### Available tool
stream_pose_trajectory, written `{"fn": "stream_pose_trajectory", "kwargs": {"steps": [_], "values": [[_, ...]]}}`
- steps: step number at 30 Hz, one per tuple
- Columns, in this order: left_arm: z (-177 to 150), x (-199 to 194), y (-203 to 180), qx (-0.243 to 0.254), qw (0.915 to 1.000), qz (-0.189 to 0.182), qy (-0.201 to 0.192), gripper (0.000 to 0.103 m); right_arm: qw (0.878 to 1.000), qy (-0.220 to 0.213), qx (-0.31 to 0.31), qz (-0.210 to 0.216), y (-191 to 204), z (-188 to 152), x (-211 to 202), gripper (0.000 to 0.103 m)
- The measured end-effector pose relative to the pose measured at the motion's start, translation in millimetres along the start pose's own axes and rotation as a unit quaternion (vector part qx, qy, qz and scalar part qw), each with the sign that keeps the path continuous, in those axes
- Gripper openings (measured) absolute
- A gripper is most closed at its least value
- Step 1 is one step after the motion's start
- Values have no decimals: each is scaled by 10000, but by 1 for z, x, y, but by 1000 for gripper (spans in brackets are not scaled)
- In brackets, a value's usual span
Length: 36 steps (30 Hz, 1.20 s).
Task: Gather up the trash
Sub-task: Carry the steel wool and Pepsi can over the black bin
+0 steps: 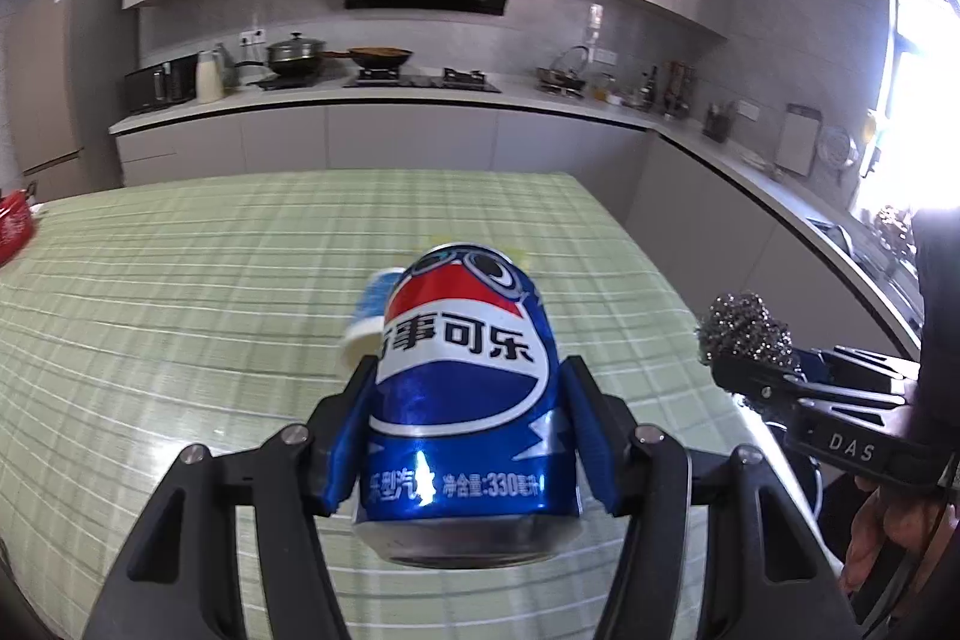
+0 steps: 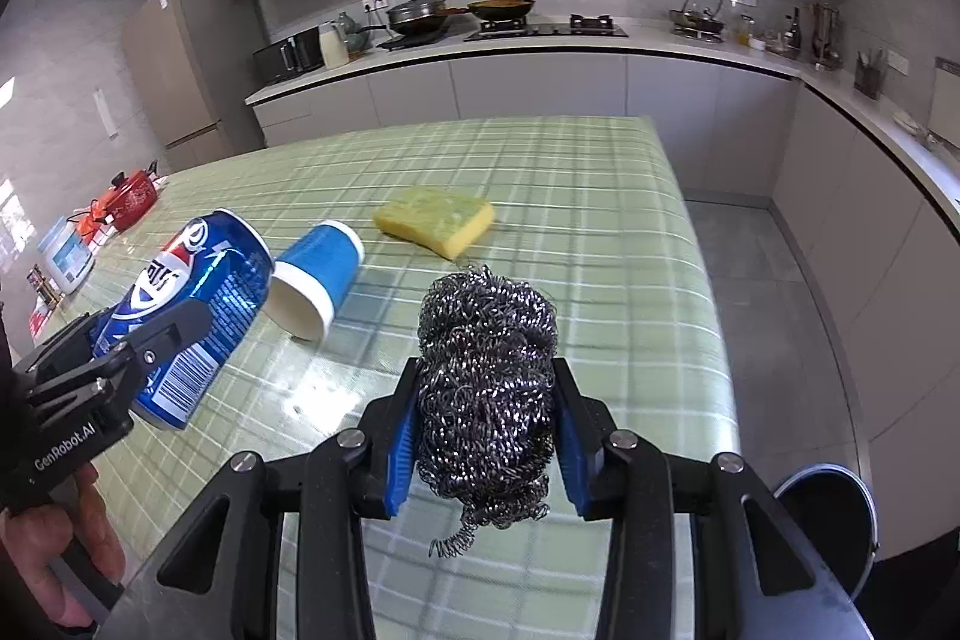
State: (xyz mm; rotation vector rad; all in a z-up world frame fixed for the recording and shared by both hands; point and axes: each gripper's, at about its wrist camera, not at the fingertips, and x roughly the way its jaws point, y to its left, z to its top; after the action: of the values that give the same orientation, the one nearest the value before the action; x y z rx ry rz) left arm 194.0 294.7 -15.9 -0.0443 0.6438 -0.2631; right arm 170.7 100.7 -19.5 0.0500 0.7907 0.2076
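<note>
Left tool [image 1: 465, 436] is clamped on a blue soda can [image 1: 462, 400], blue pads pressing both sides. In the right wrist view the can [image 2: 192, 304] tilts up off the green checked surface [image 2: 600, 232], top end pointing away from the person; whether its lower rim touches the cloth is unclear.

Just right of the can, a blue paper cup [image 2: 315, 274] lies on its side on the surface, open white mouth facing the camera (in the left view it peeks out behind the can [image 1: 369, 310]).

Further right and farther back, a yellow sponge [image 2: 435, 217] lies flat on the surface, apart from the cup.

Right tool [image 2: 486, 430] is gripping a steel wool scrubber [image 2: 486, 394] between its pads, held above the surface near the right edge; a loose wire curl hangs below it. The left view shows the same scrubber [image 1: 744, 328] at the tip of the right tool [image 1: 750, 376].

A dark round bin [image 2: 825, 514] sits on the floor, beyond the right edge of the surface.
</note>
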Motion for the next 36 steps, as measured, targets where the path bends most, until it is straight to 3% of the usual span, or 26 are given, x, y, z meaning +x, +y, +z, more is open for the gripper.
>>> {"fn": "stream_pose_trajectory", "kwargs": {"steps": [11, 19, 30, 36], "values": [[-3, -3, -63, 334, 9987, -394, 17, 61, 9990, -164, 282, -301, -50, -21, -42, 42], [-9, -2, -121, 452, 9979, -466, 49, 61, 9984, -233, 394, -345, -99, -36, -71, 42], [-31, 12, -242, 598, 9952, -737, 236, 61, 9975, -210, 497, -462, -215, -70, -120, 42], [-65, 38, -320, 674, 9914, -971, 555, 61, 9961, 221, 545, -663, -303, -112, -122, 42]]}}
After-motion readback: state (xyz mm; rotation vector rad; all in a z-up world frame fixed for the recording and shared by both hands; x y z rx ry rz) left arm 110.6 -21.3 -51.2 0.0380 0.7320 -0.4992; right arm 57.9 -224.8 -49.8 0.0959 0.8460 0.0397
